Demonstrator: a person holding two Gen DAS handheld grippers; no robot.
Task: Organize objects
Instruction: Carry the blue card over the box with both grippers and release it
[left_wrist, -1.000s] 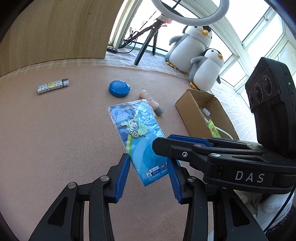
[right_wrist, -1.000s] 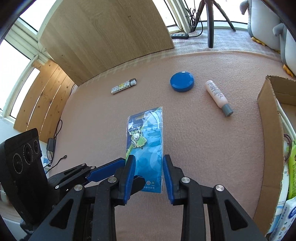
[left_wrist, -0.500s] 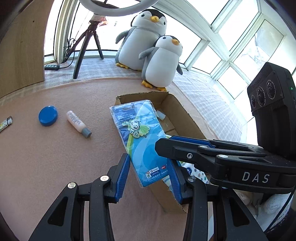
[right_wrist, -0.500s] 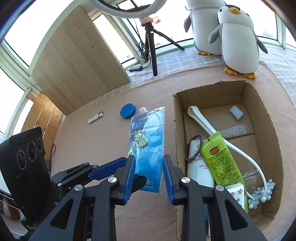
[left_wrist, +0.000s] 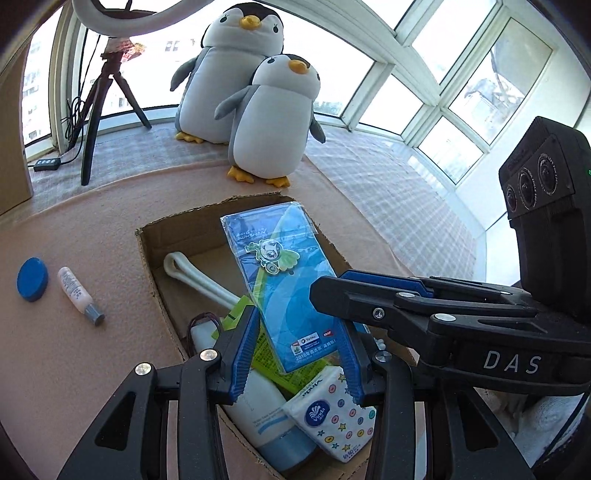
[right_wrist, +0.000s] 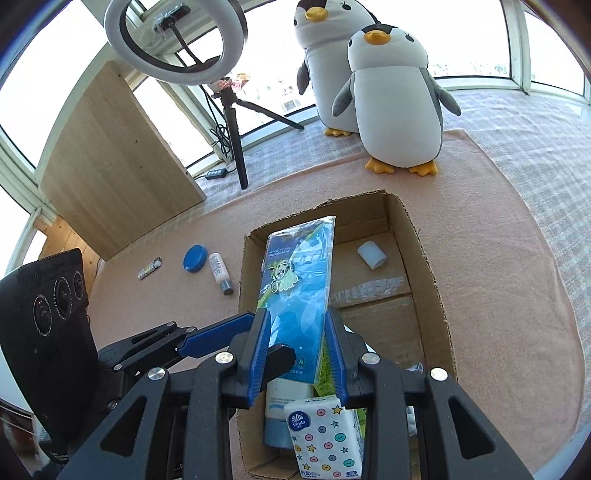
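Observation:
A flat blue packet (left_wrist: 284, 280) with a cartoon badge hangs over the open cardboard box (left_wrist: 147, 266). In the right wrist view the blue packet (right_wrist: 295, 288) fills the gap of my right gripper (right_wrist: 295, 314); both long edges touch the blue pads, so it is shut on the packet. My left gripper (left_wrist: 299, 321) stands wider around the packet's lower end, with a gap at its left pad. The right gripper's fingers (left_wrist: 351, 291) cross in from the right. The left gripper's fingers (right_wrist: 214, 334) reach in from the left.
The cardboard box (right_wrist: 428, 280) holds a tissue pack (left_wrist: 332, 421), a white bottle (left_wrist: 266, 417), a green pack (left_wrist: 236, 317), a long white handle (left_wrist: 199, 277) and a small white roll (right_wrist: 372, 254). A blue lid (left_wrist: 32, 278), tube (left_wrist: 77, 290) and lighter (right_wrist: 149, 268) lie left. Plush penguins (left_wrist: 266, 122) stand behind.
Both grippers have carried the blue packet rightwards, from above the bare carpet to above the cardboard box. The lid and tube have slid to the left of both views. Jaw gaps look unchanged.

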